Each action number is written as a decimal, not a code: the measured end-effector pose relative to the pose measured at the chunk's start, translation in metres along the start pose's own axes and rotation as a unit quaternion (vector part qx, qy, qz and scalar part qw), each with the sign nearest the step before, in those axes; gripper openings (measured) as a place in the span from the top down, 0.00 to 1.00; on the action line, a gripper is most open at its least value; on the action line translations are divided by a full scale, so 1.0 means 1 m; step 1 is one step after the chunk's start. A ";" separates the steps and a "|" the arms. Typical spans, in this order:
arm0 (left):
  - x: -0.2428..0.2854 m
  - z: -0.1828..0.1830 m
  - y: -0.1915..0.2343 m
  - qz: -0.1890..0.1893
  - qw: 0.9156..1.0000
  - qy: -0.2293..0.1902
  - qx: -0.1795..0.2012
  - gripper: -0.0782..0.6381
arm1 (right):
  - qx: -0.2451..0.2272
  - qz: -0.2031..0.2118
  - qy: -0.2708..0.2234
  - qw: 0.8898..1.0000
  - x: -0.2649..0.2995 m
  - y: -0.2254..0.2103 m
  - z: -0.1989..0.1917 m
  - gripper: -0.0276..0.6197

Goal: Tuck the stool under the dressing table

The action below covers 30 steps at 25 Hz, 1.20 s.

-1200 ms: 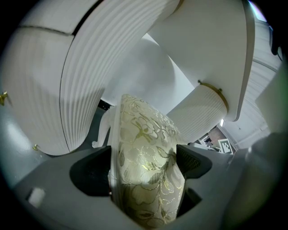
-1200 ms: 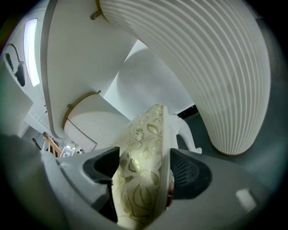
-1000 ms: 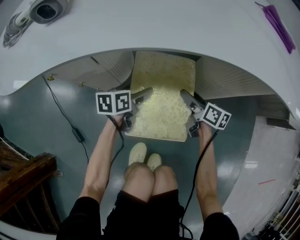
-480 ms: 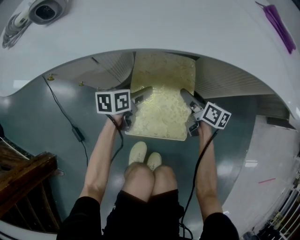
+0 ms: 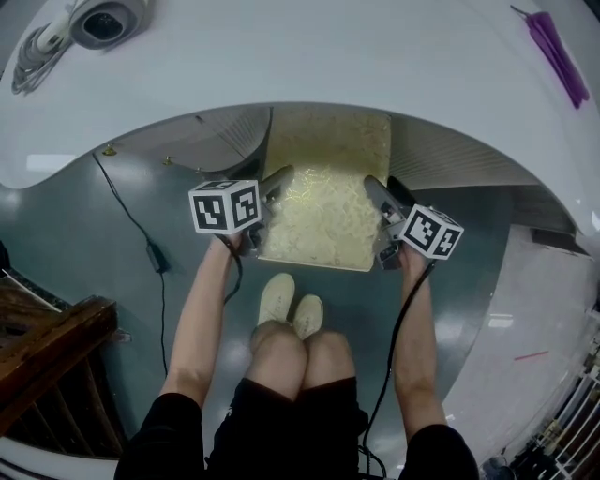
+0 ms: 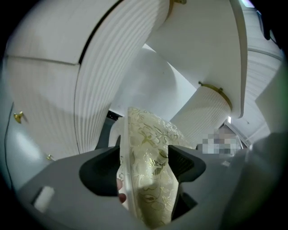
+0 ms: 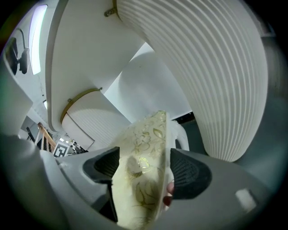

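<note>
The stool (image 5: 328,202) has a cream seat with a gold flower pattern and stands partly under the white dressing table (image 5: 309,56). My left gripper (image 5: 276,187) grips the seat's left edge, its jaws closing, both pads against the cushion (image 6: 150,148). My right gripper (image 5: 377,195) grips the right edge the same way. In the left gripper view the gripper (image 6: 144,162) has the seat edge-on between its jaws. In the right gripper view the gripper (image 7: 141,167) straddles the cushion (image 7: 139,148), both pads touching it.
Ribbed white cabinets (image 6: 54,90) (image 7: 216,67) flank the knee space on both sides. A grey device (image 5: 105,19) and a purple item (image 5: 555,42) lie on the tabletop. A black cable (image 5: 155,255) runs over the floor at left. The person's feet (image 5: 291,305) stand just behind the stool.
The stool and both grippers have slid a little away from the person, deeper under the table. Less of the seat shows beyond the table's edge.
</note>
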State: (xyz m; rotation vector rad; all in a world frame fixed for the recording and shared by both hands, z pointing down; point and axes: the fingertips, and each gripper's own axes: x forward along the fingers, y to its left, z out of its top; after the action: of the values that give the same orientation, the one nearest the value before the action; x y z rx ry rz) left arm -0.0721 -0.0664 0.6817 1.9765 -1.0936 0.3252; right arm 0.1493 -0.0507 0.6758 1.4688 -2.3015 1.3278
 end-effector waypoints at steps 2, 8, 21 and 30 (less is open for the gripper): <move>-0.011 0.001 0.001 0.013 1.000 -0.005 -0.009 0.42 | -0.008 -0.005 -0.001 1.000 -0.009 0.007 0.003 0.42; -0.042 0.010 -0.016 0.051 0.998 -0.009 0.020 0.53 | -0.069 -0.055 0.017 0.996 -0.033 0.030 0.009 0.49; -0.112 0.040 -0.090 0.075 0.994 0.003 0.076 0.71 | -0.105 -0.092 0.007 0.990 -0.105 0.100 0.045 0.65; -0.153 0.070 -0.131 0.080 0.993 0.003 0.086 0.82 | -0.140 -0.106 0.000 0.984 -0.148 0.146 0.077 0.75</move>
State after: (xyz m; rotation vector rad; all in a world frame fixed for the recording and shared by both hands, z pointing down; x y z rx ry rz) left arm -0.0691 0.0045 0.4801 2.0388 -1.2600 0.5262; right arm 0.1398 0.0182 0.4655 1.5625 -2.1510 0.9057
